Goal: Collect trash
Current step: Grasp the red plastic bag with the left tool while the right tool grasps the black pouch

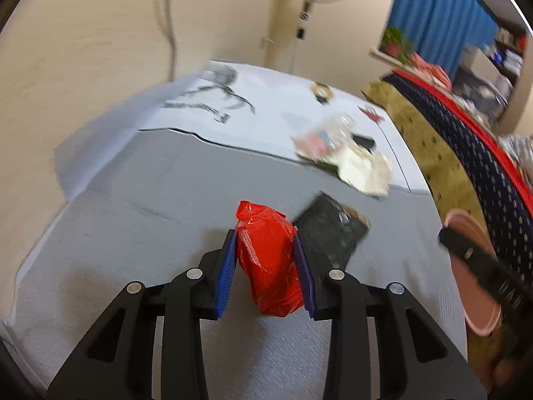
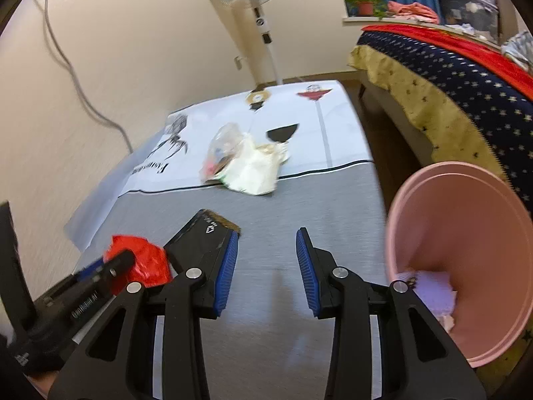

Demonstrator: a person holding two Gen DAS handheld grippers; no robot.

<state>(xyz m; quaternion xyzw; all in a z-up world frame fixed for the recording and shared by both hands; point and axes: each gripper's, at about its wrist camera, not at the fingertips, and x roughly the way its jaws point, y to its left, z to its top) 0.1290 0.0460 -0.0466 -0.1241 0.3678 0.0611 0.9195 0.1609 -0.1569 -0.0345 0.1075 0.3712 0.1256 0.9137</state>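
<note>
left gripper had its blue pads pressed on both sides of a red crumpled plastic wrapper, jaws partly closed around its middle, the wrapper resting on the grey mat, near centre. it looked light, soft and crinkly, likely slippery film that would squash under the pads; a grip across the bulky middle seemed the safe spot, since an edge could slide out.

just right of the wrapper, touching or nearly so, lay a flat black packet, tilted, stiff-looking, thin; judged easier to pinch by a raised edge than flat on.

right gripper stood partly open with nothing between its pads, hovering over bare mat, with the black packet just at its left pad.

further away, on the white printed sheet, sat a pile of crumpled white paper with a clear plastic bag against it on the left, both light and floppy; contents of the bag too blurred to tell.

pink bucket stood at the right edge of the mat, near the bed, its mouth tilted toward the right camera. inside it, low down, a pale purple crumpled piece and something small and dark beside it; otherwise mostly empty. wrapper was well apart from the bucket, so the drop-off was not yet done.
</note>
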